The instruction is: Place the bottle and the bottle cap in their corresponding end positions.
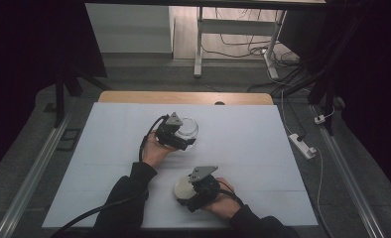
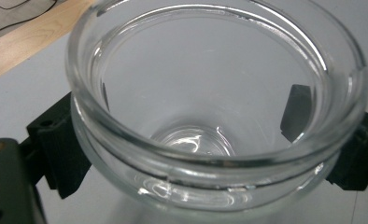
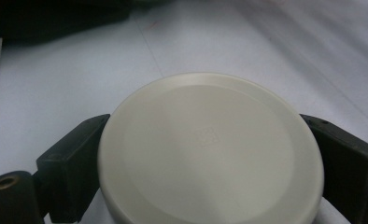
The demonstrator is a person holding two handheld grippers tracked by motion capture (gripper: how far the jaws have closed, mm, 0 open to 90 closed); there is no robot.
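Two grippers, jar and lid held apart

Two parts are held separately on the worktop [image 1: 263, 148]. The jar [image 1: 188, 128], at frame centre, is clamped mouth-up by the left gripper [image 1: 181, 141]. The lid [image 1: 182, 188], lower and just right of centre, is clamped flat by the right gripper [image 1: 193, 193]. The jar lies up-frame of the lid, well apart, so the right gripper is judged nearer for capping.

Clear round glass jar [image 2: 210, 93]: glossy, smooth, bright reflections. Round off-white plastic lid [image 3: 210, 149]: matt, smooth, faint sheen. Black tongs' pads [image 3: 70, 163]: matt plastic. White surface [image 1: 243, 148]: matt, paper-like sheet; bare pale wood at far edge.
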